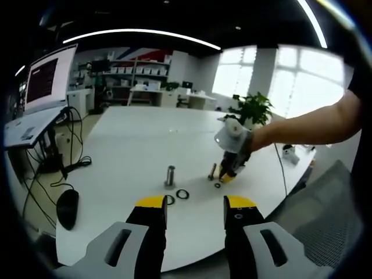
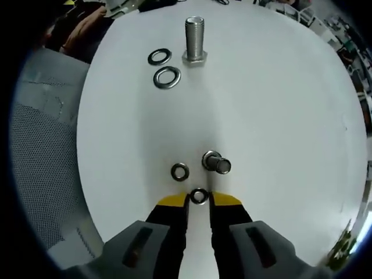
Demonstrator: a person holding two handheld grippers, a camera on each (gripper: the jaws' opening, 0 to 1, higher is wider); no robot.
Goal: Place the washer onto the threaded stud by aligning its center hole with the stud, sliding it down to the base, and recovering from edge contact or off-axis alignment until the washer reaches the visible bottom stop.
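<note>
Washer (image 2: 199, 196) sits pinched between the right gripper (image 2: 198, 200)'s nearly closed jaws, just near the small threaded stud (image 2: 215, 162). Lift, centre the hole over it, lower squarely. Left gripper (image 1: 195, 206) waits wide open, empty.

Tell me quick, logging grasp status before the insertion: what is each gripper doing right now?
Left gripper: open, holding nothing, above the table's near edge.
Right gripper: shut on a small washer, beside the small stud.
</note>
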